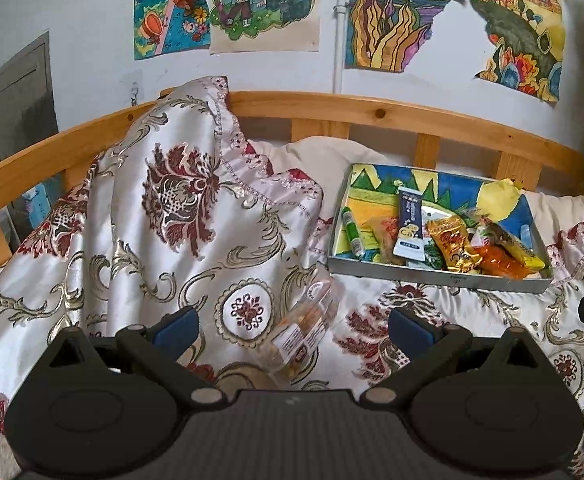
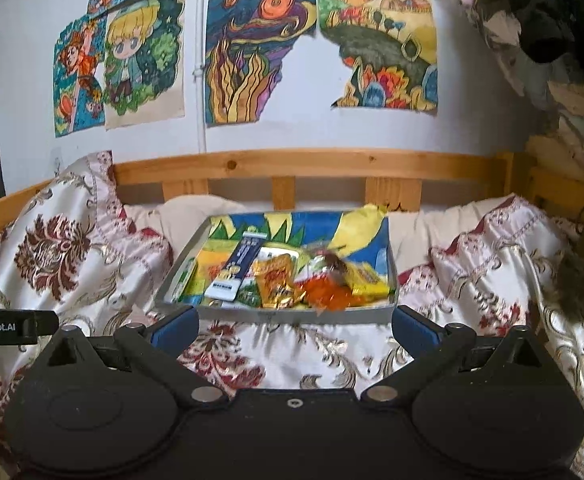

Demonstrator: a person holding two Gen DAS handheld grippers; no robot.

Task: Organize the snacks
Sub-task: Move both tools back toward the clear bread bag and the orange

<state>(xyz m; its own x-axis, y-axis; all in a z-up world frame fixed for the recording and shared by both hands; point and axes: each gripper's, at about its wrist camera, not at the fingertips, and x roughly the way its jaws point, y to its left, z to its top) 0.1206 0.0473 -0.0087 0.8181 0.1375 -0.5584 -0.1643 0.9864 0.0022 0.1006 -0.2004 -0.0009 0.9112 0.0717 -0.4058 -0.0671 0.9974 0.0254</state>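
A shallow grey box [image 1: 432, 276] with a colourful drawing as lining lies on the patterned bedspread and holds several snack packets: a dark blue stick packet [image 1: 410, 222], a gold packet [image 1: 452, 244], an orange packet [image 1: 500, 264] and a green tube [image 1: 352, 230]. A clear snack packet [image 1: 304, 332] lies loose on the bedspread, between the jaws of my open left gripper [image 1: 292, 330]. My right gripper [image 2: 294, 328] is open and empty, just short of the box's front wall [image 2: 275, 314]. A blurred packet [image 2: 332, 266] sits over the snacks in the box.
A wooden bed rail [image 1: 332, 108] runs behind the box. The bedspread [image 1: 163, 216] bunches into a high fold at the left. A white pillow [image 1: 332, 152] lies behind the box. Drawings [image 2: 259, 52] hang on the wall. The other gripper's tip [image 2: 11, 326] shows at the left.
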